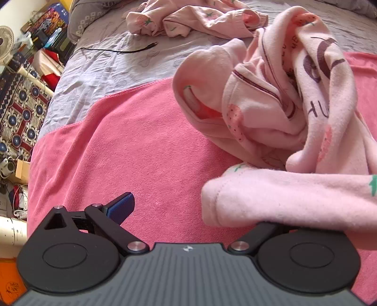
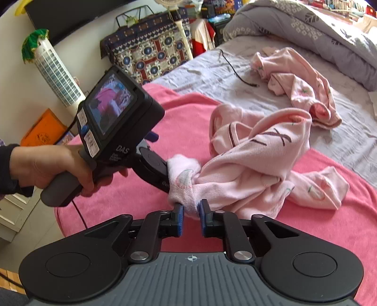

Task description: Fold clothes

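Observation:
A crumpled pale pink top (image 1: 278, 101) with strawberry prints and dark lettering lies bunched on a pink towel (image 1: 132, 141); it also shows in the right wrist view (image 2: 254, 160). My left gripper (image 1: 188, 207) is open, its left blue fingertip (image 1: 121, 206) bare, its right finger hidden under a sleeve cuff (image 1: 271, 195) draped over it. My right gripper (image 2: 190, 213) is shut on that same cuff (image 2: 183, 181), pinched between blue pads. The left device (image 2: 113, 127) is held in a hand beside the cuff.
A second pink garment (image 1: 193, 18) lies crumpled further back on the grey bedsheet (image 1: 106, 61), also in the right wrist view (image 2: 299, 84). A black cable (image 1: 117, 50) lies on the sheet. A grey duvet (image 2: 306, 30), a patterned box (image 2: 150, 54) and a white tower fan (image 2: 56, 70) stand beyond the bed.

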`<control>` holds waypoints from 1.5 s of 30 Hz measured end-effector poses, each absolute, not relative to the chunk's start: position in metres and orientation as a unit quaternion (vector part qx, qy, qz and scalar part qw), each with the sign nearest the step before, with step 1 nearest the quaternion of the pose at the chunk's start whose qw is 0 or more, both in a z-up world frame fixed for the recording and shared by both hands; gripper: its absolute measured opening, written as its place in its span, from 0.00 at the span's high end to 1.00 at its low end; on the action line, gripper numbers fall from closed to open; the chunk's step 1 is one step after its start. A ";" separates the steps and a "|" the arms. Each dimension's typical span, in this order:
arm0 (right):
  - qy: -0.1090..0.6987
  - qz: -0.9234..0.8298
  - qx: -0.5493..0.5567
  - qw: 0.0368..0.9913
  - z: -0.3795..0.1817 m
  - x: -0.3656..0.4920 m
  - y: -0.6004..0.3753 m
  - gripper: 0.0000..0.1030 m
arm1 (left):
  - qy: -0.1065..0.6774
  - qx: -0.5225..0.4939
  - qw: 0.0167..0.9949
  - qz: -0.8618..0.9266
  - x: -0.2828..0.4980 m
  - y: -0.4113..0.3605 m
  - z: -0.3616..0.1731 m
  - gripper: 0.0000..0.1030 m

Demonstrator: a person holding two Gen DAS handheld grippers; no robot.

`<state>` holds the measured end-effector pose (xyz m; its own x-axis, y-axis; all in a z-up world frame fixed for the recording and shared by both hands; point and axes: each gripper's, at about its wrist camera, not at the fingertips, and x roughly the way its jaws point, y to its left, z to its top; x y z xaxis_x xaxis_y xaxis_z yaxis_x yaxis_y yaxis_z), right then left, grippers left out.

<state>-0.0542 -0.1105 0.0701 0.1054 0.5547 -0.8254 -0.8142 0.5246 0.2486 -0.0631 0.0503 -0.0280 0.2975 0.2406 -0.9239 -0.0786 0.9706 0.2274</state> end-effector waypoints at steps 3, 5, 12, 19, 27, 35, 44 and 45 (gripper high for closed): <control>0.497 0.432 -0.114 0.744 0.064 -0.053 -0.129 0.58 | 0.581 0.074 0.807 0.078 -0.057 0.035 -0.037 0.04; 0.506 0.395 -0.079 0.763 0.061 -0.044 -0.145 0.47 | 0.578 0.069 0.811 0.064 -0.051 0.027 -0.041 0.14; 0.536 0.258 0.008 0.804 0.021 0.002 -0.167 0.28 | 0.603 -0.021 0.798 -0.020 -0.055 0.016 -0.050 0.64; 0.616 0.233 0.073 0.749 -0.028 -0.006 -0.160 0.87 | 0.638 0.003 0.765 -0.085 -0.108 -0.005 -0.055 0.65; 0.612 0.170 -0.103 0.766 -0.008 -0.065 -0.195 0.93 | 0.633 -0.026 0.773 -0.032 -0.127 0.014 -0.043 0.61; 0.566 0.267 0.009 0.780 0.019 -0.084 -0.164 0.21 | 0.627 -0.041 0.777 0.041 -0.115 0.042 -0.038 0.43; 0.634 0.149 0.134 0.746 -0.030 -0.049 -0.130 0.84 | 0.625 -0.058 0.773 0.086 -0.120 0.062 -0.036 0.40; 0.622 0.148 0.105 0.762 -0.023 -0.053 -0.136 0.84 | 0.626 -0.064 0.773 0.088 -0.120 0.064 -0.037 0.40</control>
<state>-0.0529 -0.1363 -0.0234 0.1824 0.3570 -0.9161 -0.0954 0.9338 0.3449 -0.1197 0.0644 -0.0369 0.2019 0.0554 -0.9778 -0.2166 0.9762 0.0106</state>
